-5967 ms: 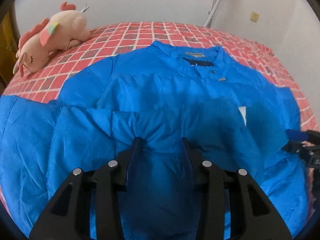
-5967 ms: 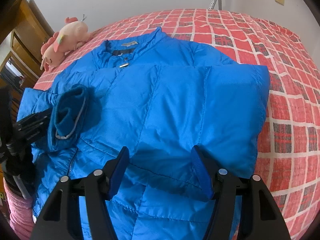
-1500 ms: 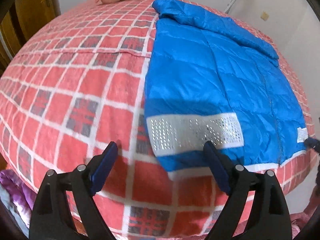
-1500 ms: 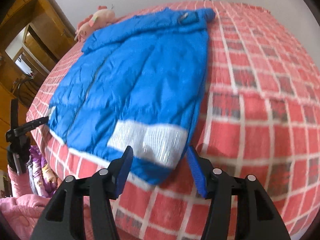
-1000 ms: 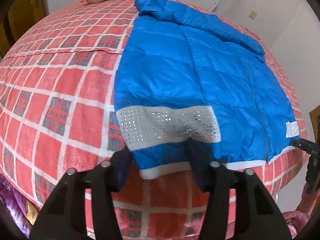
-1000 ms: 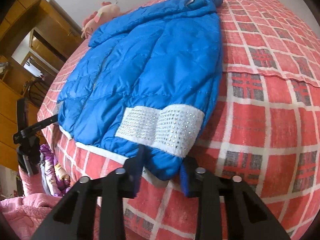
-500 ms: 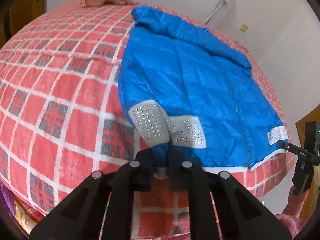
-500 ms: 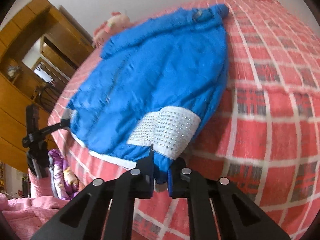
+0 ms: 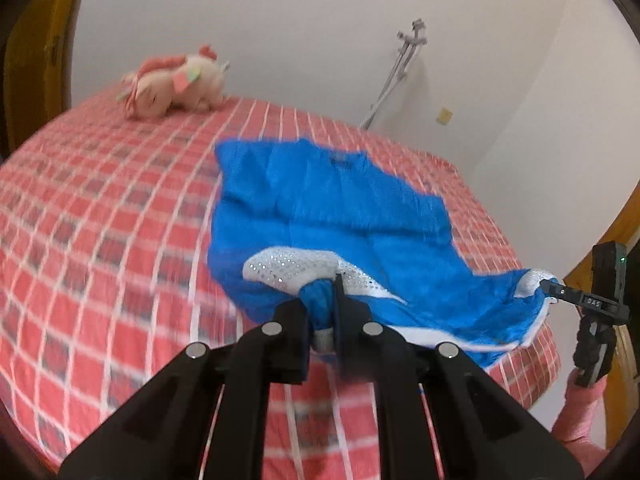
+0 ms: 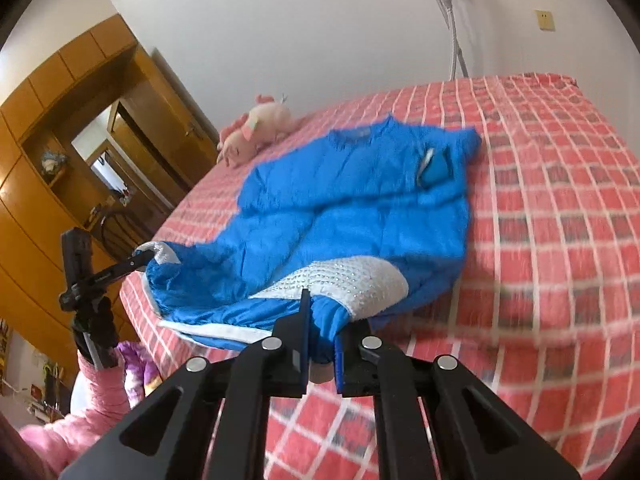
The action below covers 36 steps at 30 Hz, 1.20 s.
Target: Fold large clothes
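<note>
Left wrist: left gripper [image 9: 320, 316] and right gripper [image 10: 320, 344] both clenched on near jacket [image 9: 320, 200] hem; lift evenly, carry far toward collar.

My left gripper [image 9: 322, 308] and right gripper [image 10: 320, 340] each pinch a hem corner of the jacket [image 9: 340, 216], lifted off it.
</note>
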Each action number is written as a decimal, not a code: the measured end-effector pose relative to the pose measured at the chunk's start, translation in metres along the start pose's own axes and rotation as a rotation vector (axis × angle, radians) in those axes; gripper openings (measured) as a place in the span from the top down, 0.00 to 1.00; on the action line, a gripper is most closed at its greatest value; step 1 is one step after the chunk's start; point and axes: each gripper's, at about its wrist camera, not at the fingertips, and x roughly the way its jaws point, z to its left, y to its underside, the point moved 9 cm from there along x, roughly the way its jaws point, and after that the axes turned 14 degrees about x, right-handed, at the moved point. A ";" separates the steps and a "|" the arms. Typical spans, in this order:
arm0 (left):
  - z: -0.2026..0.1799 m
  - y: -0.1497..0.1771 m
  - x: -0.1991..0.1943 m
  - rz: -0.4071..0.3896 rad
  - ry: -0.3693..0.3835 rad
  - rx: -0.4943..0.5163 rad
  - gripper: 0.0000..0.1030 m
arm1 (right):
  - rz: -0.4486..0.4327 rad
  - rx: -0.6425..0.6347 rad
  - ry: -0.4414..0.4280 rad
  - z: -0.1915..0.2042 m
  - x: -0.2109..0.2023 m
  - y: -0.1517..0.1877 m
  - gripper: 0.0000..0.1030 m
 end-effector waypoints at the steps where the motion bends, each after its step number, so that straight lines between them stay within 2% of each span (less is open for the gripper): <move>1: 0.002 -0.011 0.003 -0.013 -0.009 0.008 0.93 | -0.005 0.002 0.000 0.001 0.001 -0.009 0.92; 7: 0.014 -0.073 0.032 -0.056 -0.060 0.040 0.93 | -0.024 0.049 0.013 0.001 0.020 -0.077 0.92; 13: 0.032 -0.123 0.073 -0.068 -0.086 0.037 0.92 | -0.016 0.114 0.036 -0.015 0.058 -0.137 0.92; 20: 0.055 -0.156 0.134 -0.032 -0.089 0.005 0.92 | 0.014 0.184 0.054 -0.041 0.109 -0.183 0.92; 28: 0.087 -0.164 0.216 0.039 -0.105 -0.038 0.91 | 0.052 0.263 0.074 -0.083 0.179 -0.219 0.92; 36: 0.121 -0.139 0.289 0.104 -0.088 -0.118 0.87 | 0.055 0.276 0.123 -0.117 0.236 -0.221 0.90</move>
